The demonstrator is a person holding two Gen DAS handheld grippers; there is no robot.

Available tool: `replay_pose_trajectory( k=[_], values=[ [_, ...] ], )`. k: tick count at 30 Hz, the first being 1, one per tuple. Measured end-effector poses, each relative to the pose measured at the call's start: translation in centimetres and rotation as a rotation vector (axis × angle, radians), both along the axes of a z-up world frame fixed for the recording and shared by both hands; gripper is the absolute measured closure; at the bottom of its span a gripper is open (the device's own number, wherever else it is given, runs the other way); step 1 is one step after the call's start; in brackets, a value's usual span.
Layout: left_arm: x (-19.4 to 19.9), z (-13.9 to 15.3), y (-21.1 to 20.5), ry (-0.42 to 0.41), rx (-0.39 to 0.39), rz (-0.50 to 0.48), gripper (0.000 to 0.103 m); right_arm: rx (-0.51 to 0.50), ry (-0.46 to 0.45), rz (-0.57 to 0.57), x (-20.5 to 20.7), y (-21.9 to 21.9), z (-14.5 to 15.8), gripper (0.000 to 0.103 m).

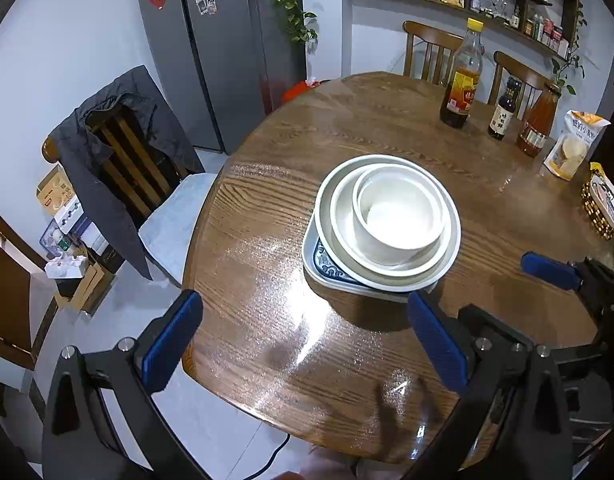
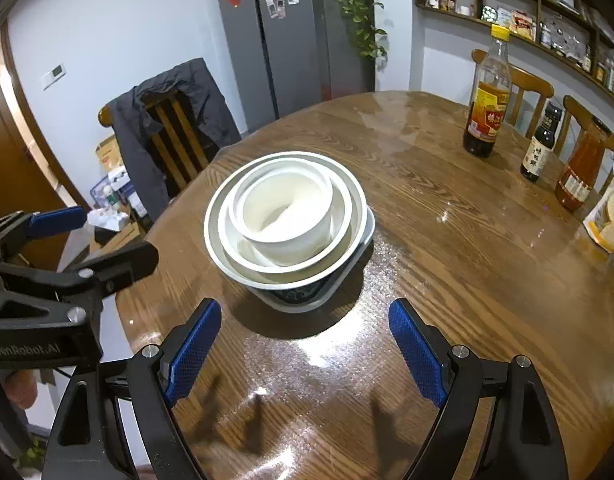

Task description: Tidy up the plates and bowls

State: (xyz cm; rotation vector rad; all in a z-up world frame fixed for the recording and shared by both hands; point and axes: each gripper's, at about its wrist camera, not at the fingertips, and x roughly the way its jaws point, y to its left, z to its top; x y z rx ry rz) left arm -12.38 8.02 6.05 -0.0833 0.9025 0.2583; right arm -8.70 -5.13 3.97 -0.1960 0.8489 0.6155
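Observation:
A stack of dishes stands on the round wooden table point(image 1: 267, 264). A small white bowl point(image 1: 399, 216) sits in a larger white bowl point(image 1: 343, 208), which sits in a wide grey-white bowl point(image 1: 327, 200), all on a blue-patterned square plate point(image 1: 323, 264). The stack also shows in the right wrist view, with the small bowl point(image 2: 287, 216) on top and the plate point(image 2: 339, 280) beneath. My left gripper point(image 1: 307, 340) is open and empty, just in front of the stack. My right gripper point(image 2: 305, 344) is open and empty, also in front of it.
Three sauce bottles point(image 1: 461, 76) and a snack bag point(image 1: 575, 144) stand at the table's far right. A chair with a dark coat point(image 1: 119, 152) is at the left. The table's near edge point(image 1: 227, 396) lies under my left gripper. A basket point(image 1: 599, 208) sits at the right edge.

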Motion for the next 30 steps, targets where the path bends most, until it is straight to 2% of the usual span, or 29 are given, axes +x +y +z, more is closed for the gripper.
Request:
replay_pose_trajectory(
  k=[20,30],
  values=[
    [0.2,-0.8,0.3,0.019,0.016,0.002,0.001,-0.034,-0.004,-0.036,0.5,-0.6,-0.6,0.016],
    [0.7,-1.6,0.6,0.04,0.037,-0.001,0.001,-0.014,0.013,-0.057,1.2,-1.0,-0.5,0.016]
  ],
)
